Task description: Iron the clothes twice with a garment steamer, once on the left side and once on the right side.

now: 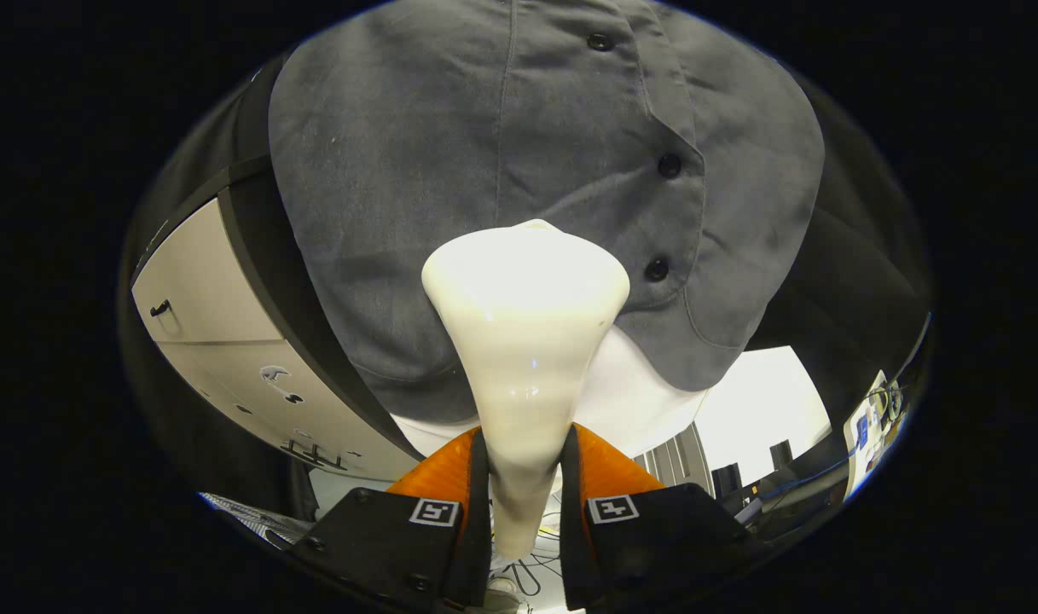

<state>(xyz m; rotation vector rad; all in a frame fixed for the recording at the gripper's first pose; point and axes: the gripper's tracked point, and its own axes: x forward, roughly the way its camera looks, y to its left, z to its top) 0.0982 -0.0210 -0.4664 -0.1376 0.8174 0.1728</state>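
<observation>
The claw (525,477) is clamped on the steamer (525,324): both fingers (450,477) press against the narrow cream handle, one on each side. The handle runs forward between the fingers and widens into a flared head just ahead of them. The top edge of the head meets the shirt (484,170); actual contact cannot be confirmed. The shirt is grey and hangs directly beyond the steamer. Its button placket lies to the right of the head, with three dark buttons (669,165) visible in a row. The head sits on the panel to the left of the placket, near the lower hem. A white surface (638,392) shows beneath the hem. A pale cabinet (203,298) with dark fittings stands to the left of the shirt. Cables (527,576) lie below the fingers.
</observation>
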